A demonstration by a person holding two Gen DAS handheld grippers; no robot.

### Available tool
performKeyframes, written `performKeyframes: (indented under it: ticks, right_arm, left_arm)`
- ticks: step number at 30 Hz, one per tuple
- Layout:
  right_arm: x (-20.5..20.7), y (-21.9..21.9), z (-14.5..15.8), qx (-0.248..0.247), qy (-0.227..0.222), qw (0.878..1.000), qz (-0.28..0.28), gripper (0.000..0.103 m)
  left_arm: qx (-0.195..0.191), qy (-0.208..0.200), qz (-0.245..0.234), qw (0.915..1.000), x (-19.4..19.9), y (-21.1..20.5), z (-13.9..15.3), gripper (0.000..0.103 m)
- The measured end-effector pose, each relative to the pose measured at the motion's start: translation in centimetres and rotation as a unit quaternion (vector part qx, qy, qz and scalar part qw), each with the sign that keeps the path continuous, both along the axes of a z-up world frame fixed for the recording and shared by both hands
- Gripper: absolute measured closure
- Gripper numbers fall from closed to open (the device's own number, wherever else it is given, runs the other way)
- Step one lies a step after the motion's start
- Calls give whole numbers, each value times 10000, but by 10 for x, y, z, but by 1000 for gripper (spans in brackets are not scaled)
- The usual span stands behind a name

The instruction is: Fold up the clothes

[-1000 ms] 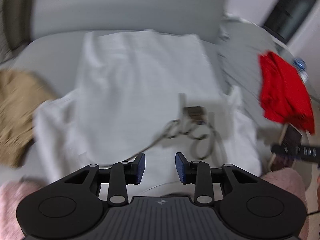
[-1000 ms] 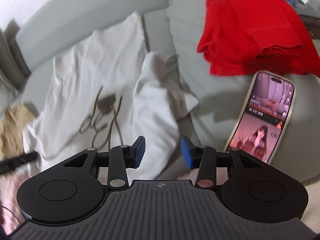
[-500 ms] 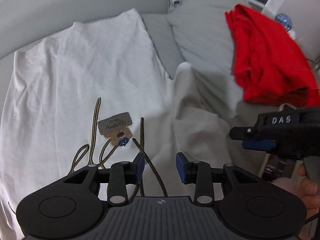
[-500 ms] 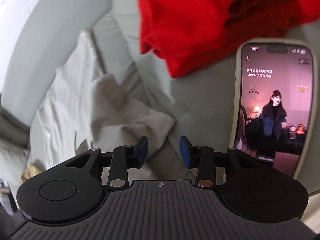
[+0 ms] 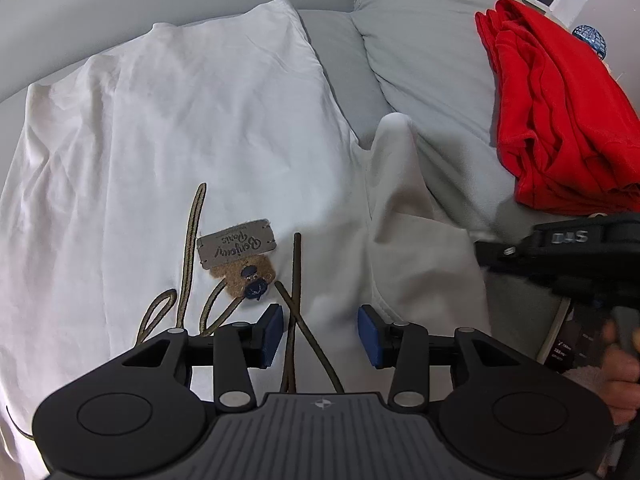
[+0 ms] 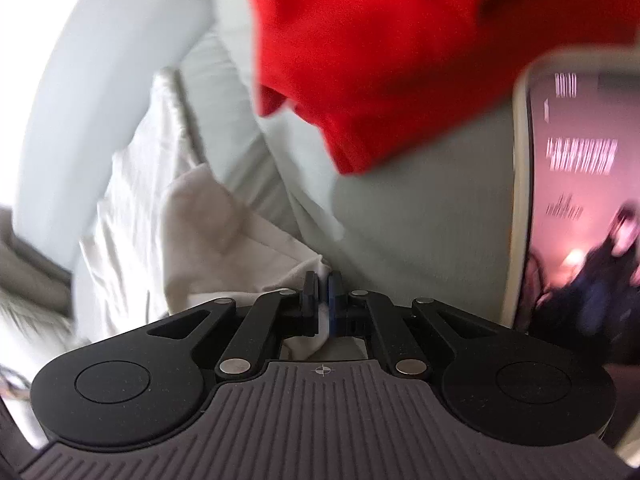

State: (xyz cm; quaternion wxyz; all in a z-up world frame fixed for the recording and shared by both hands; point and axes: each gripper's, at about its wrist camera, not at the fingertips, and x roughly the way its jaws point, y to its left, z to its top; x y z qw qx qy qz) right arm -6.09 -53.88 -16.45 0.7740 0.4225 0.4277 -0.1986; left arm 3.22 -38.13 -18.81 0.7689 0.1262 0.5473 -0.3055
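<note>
Grey sofa cushions (image 5: 432,64) underneath, carrying a white T-shirt (image 5: 180,128) spread front-up, its bear patch (image 5: 244,272) and looped brown stitching just ahead of the left gripper (image 5: 320,330). Left fingers (image 5: 272,334) spread wide, holding nothing, hovering low over the shirt's near edge. Right gripper (image 6: 320,300) pressed together on the shirt's sleeve (image 6: 240,248), white cloth pinched between the pads and bunched behind them. Beyond the right fingers, a red garment (image 6: 380,48) in a pile on the cushion; to their right, a lit phone (image 6: 580,200) (blurred in this view).

Judged as a sleeve fold toward the shirt's middle. For a clean one: keep the pinch firm, lift only enough to free the cloth from the cushion, carry it over without dragging the body, lay it flat. Worth minding the phone and the red pile, both close.

Pose: left gripper level, pointing across the shirt; right gripper low against the cushion, angled toward the sofa back, a hand (image 5: 616,364) on its grip at the left view's right edge.
</note>
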Motion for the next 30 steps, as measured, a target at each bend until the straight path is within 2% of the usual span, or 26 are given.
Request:
performKeyframes:
  ticks: [2, 6, 8, 10, 12, 13, 15, 16, 20, 24, 28, 30]
  right_arm:
    - [-4, 8, 27, -727, -44, 9971, 212, 101]
    - [-20, 18, 74, -2133, 46, 9766, 280, 101]
    - [-19, 21, 72, -2340, 302, 9709, 401, 101]
    - [-13, 26, 55, -2508, 702, 9637, 595, 100]
    - [-10, 22, 48, -2517, 934, 9611, 647, 93]
    - [-9, 21, 44, -2495, 1046, 9605, 657, 78]
    - [-13, 17, 44, -2337, 1065, 9647, 574, 72]
    - [-16, 16, 52, -2280, 973, 9674, 523, 64]
    - [-22, 29, 82, -2393, 644, 9667, 642, 57]
    - [-10, 76, 82, -1902, 308, 9687, 1568, 57]
    - [1, 130, 66, -1602, 177, 9624, 2187, 78]
    - [5, 157, 59, -1474, 181, 9589, 2417, 78]
  left_arm:
    - [-68, -4, 3, 10000, -2, 1, 4, 62]
    - [-57, -63, -182, 9998, -9, -4, 4, 62]
    - [29, -107, -297, 9995, -14, -11, 1, 60]
    - [110, -171, -453, 9988, -18, -14, 1, 58]
    - [153, -227, -553, 9981, -21, -11, 2, 57]
    - [130, -238, -522, 9983, -22, -5, 5, 57]
    - [84, -261, -460, 9986, -23, 8, 11, 57]
    - [60, -273, -429, 9987, -23, 14, 14, 57]
    - [-33, -319, -305, 9990, -26, 39, 26, 57]
    - [-11, -450, -7, 9990, -28, 74, 36, 57]
    - [88, -537, 195, 9983, -27, 113, 40, 57]
    - [183, -477, 257, 9984, -27, 129, 35, 57]
